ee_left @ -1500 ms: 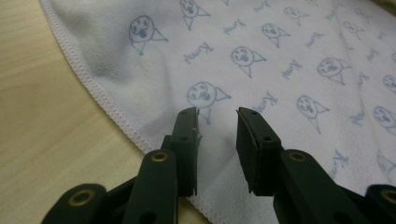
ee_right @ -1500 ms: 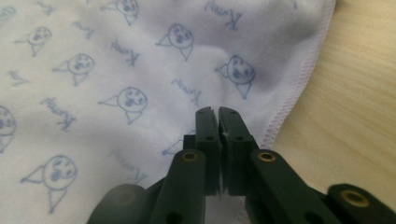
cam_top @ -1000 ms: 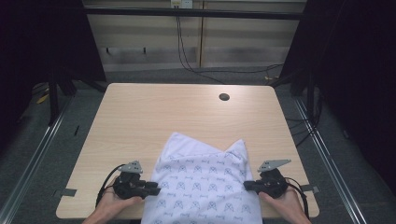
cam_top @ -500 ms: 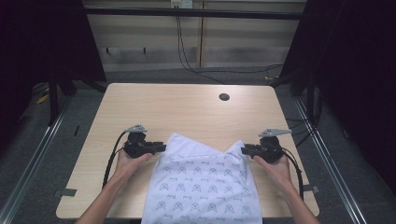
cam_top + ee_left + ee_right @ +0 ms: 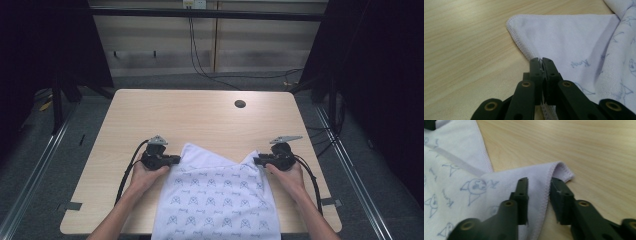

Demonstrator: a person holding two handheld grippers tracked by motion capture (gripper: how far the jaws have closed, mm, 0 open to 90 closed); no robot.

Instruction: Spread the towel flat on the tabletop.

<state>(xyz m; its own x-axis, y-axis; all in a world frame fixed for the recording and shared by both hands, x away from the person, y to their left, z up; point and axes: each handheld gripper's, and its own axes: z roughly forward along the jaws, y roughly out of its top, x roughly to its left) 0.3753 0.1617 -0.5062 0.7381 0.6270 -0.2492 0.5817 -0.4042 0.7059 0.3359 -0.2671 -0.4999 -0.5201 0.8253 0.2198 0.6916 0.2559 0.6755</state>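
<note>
From above, my two hands rest low on the table, left gripper and right gripper aimed inward at one towel at the near edge. Left gripper view — jaws clamped on its hem. Right gripper view — jaws apart, just easing closed, hem between them.

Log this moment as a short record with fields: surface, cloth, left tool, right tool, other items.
surface: light wooden table
cloth: white printed towel, spread at the near edge and hanging over it, both far corners pulled up the table
left tool: jaws just closed, pinching the towel's stitched hem near its left corner
right tool: jaws apart, straddling the folded hem at the right corner, not pressing it
other items: round dark hole in the tabletop, far right
</note>
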